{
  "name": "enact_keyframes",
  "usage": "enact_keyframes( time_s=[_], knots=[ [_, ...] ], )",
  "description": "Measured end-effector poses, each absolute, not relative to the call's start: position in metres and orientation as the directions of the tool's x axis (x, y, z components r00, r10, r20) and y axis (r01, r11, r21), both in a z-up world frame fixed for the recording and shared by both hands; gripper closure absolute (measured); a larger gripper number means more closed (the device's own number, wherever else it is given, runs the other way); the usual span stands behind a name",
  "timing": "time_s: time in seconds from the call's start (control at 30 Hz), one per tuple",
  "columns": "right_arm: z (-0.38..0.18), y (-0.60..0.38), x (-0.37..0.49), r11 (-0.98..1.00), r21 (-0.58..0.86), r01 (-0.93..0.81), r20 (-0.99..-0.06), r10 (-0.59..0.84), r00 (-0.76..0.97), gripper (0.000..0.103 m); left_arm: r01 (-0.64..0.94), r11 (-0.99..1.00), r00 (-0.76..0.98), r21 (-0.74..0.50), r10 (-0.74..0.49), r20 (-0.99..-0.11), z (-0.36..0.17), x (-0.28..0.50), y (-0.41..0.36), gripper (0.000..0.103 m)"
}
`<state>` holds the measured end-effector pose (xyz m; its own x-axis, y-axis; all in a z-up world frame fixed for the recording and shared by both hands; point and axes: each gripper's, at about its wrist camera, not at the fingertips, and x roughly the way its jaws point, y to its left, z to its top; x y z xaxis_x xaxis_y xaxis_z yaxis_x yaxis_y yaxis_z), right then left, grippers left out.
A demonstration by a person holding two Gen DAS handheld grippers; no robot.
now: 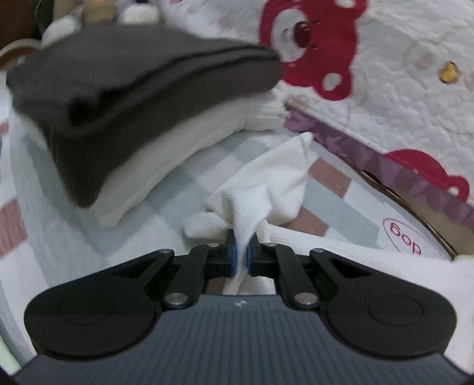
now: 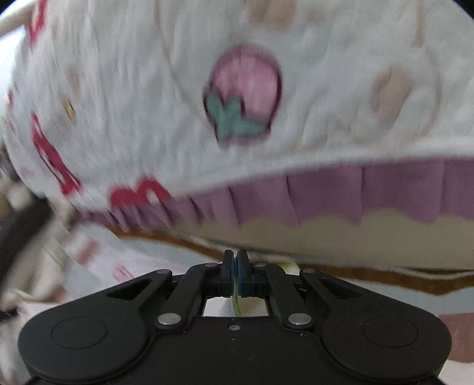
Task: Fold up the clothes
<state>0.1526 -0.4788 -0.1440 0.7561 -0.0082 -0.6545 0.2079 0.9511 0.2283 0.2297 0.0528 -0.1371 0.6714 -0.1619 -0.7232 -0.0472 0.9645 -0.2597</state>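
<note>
A white ribbed garment (image 1: 266,183) lies bunched on the checked sheet (image 1: 340,207), trailing off to the lower right. My left gripper (image 1: 242,240) is shut on a fold of it, and the cloth rises in a peak from between the blue pads. At the upper left, a folded dark grey garment (image 1: 133,74) rests on a folded cream one (image 1: 166,154). In the right wrist view my right gripper (image 2: 236,254) is shut, with a thin pale cloth edge (image 2: 236,296) pinched between its pads. White fabric shows under the jaws there.
A white quilt with red bears (image 1: 400,88) and a purple frill (image 1: 370,154) borders the sheet on the right. The same quilt (image 2: 148,88), with a strawberry print, fills the right wrist view close ahead. Plush toys (image 1: 139,14) sit beyond the stack.
</note>
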Motion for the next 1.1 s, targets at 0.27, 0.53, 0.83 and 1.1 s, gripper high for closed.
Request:
enact_keyframes(
  time_s=[0.27, 0.53, 0.83, 1.1],
  knots=[
    [-0.137, -0.439, 0.163, 0.939, -0.019, 0.344, -0.66, -0.271, 0.701, 0.073, -0.112, 0.935, 0.609, -0.336, -0.203, -0.767, -0.151, 0.241, 0.062, 0.097],
    [-0.14, -0.381, 0.163, 0.971, 0.216, 0.107, -0.703, 0.078, 0.707, 0.05, -0.129, 0.938, 0.613, -0.321, -0.179, -0.769, -0.146, 0.245, 0.062, 0.097],
    [-0.195, -0.334, 0.19, 0.998, 0.031, 0.063, -0.844, -0.007, 0.537, 0.05, -0.133, 0.948, 0.678, -0.287, -0.124, -0.725, -0.124, 0.246, 0.077, 0.098],
    [-0.189, -0.329, 0.215, 0.992, -0.097, 0.082, -0.807, -0.126, 0.577, 0.051, -0.115, 0.931, 0.663, -0.347, -0.189, -0.724, -0.119, 0.25, 0.088, 0.097]
  ],
)
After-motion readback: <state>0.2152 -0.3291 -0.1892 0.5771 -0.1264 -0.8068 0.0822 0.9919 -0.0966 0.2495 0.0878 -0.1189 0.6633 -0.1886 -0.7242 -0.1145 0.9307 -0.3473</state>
